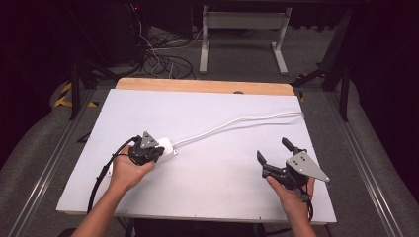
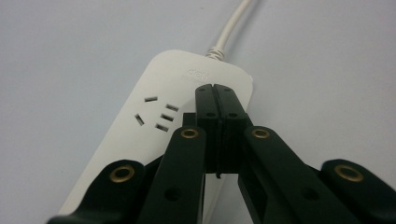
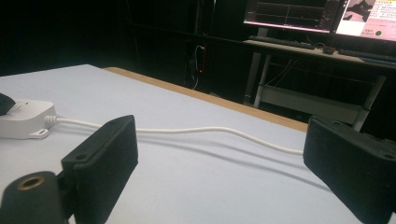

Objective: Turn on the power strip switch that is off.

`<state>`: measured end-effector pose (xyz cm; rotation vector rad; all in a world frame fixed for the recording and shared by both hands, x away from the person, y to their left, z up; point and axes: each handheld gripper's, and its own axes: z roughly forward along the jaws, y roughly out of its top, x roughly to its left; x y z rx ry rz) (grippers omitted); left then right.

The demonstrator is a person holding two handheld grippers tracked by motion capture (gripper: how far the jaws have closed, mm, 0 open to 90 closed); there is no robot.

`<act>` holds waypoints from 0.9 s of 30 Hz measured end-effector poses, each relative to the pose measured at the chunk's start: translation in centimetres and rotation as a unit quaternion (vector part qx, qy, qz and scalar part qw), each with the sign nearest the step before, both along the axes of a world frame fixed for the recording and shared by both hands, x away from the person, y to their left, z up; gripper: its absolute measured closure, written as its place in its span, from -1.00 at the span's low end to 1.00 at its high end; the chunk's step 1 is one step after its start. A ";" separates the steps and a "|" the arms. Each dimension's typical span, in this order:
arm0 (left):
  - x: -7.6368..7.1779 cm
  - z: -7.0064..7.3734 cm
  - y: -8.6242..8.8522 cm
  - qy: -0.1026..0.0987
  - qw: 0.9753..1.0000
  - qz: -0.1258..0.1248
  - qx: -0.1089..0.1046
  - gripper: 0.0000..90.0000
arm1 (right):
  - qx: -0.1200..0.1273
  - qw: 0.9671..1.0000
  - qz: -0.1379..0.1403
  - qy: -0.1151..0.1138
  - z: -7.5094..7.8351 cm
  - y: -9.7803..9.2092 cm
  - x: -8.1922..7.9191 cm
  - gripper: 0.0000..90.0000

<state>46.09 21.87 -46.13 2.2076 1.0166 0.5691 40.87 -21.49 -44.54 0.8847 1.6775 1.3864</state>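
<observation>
A white power strip (image 2: 154,126) lies on the white table mat, its socket holes facing up. My left gripper (image 2: 215,93) is shut, with its jaw tips pressed together right over the strip's top face near the cable end. In the high view that left gripper (image 1: 159,150) covers most of the power strip (image 1: 168,146) at the left. The strip's white cable (image 1: 237,123) runs right across the mat to its far right edge. My right gripper (image 1: 273,151) is open near the front right, holding nothing. In the right gripper view the cable (image 3: 196,130) and the power strip (image 3: 23,119) lie beyond its spread jaws.
The white mat (image 1: 207,187) sits on a wooden table whose far edge (image 1: 202,86) shows bare wood. Behind the table stand a white desk frame (image 1: 242,29) and tangled floor cables (image 1: 163,61). Monitors (image 3: 322,14) glow on a desk.
</observation>
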 end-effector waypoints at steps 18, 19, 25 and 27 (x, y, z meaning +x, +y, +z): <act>-2.4 2.7 4.1 -0.135 0.976 0.029 -0.171 0.84 | 0.001 1.000 -0.001 -0.002 0.1 -0.2 0.0 -0.76; -2.9 3.0 4.9 -0.148 0.972 0.039 -0.179 0.85 | 0.002 1.000 -0.001 -0.002 0.1 -0.2 0.0 -0.76; -5.8 4.8 9.1 -0.249 0.930 0.114 -0.245 0.91 | 0.006 1.000 -0.001 -0.003 0.1 -0.3 0.0 -0.76; -6.4 4.6 9.4 -0.259 0.925 0.125 -0.248 0.93 | 0.007 1.000 0.000 -0.001 0.1 -0.2 0.1 -0.76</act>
